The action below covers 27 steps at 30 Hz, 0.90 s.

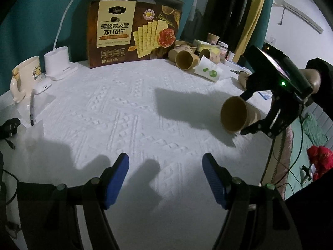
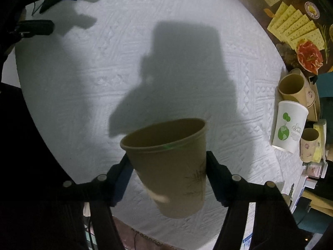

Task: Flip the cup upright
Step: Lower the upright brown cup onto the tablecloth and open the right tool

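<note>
A brown paper cup [image 1: 233, 114] [image 2: 166, 177] sits between the two pads of my right gripper [image 1: 245, 113] [image 2: 168, 157], which is shut on its wall. The cup lies sideways near the right edge of the white cloth [image 1: 135, 114], with its open mouth towards the middle of the table. I cannot tell whether it touches the cloth. My left gripper [image 1: 165, 179] [image 2: 52, 6] hangs over the near part of the cloth, left of the cup and apart from it. Its blue pads stand open with nothing between them.
A large cracker box [image 1: 135, 31] stands at the back. Beside it are a white lamp base [image 1: 57, 62], a mug [image 1: 27, 73] and a pen [image 1: 31, 108] on the left. Several paper cups [image 1: 185, 59] and a white cup with green print [image 1: 208, 69] [image 2: 289, 125] lie at the back right.
</note>
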Each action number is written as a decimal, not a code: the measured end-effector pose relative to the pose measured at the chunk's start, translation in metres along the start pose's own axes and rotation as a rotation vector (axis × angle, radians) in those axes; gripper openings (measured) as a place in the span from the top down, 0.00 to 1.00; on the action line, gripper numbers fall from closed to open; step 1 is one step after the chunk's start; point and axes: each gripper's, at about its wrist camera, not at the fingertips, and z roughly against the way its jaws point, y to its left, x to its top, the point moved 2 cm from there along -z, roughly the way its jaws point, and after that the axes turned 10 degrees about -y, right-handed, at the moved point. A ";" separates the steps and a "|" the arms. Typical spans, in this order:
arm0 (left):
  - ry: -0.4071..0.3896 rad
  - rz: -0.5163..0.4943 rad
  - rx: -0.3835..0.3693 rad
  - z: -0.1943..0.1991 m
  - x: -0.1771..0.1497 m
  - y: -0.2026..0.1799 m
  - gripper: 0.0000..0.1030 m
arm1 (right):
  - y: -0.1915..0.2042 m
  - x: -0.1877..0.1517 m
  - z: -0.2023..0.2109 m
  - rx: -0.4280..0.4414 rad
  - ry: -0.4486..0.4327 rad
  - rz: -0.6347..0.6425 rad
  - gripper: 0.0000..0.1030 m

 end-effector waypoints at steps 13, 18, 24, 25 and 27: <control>-0.022 0.015 0.018 0.008 0.000 -0.001 0.29 | -0.036 0.006 0.036 -0.048 -0.321 -0.283 0.39; -0.043 0.025 0.049 0.009 0.004 -0.006 0.29 | -0.050 -0.013 0.029 -0.062 -0.571 -0.547 0.39; -0.072 0.049 0.051 0.008 0.014 -0.011 0.29 | -0.043 -0.041 0.019 -0.138 -0.737 -0.750 0.39; -0.079 0.052 0.057 0.007 0.015 -0.013 0.29 | -0.043 -0.044 0.019 -0.143 -0.756 -0.771 0.39; -0.086 0.053 0.067 0.005 0.018 -0.016 0.29 | -0.039 -0.049 0.020 -0.156 -0.784 -0.791 0.39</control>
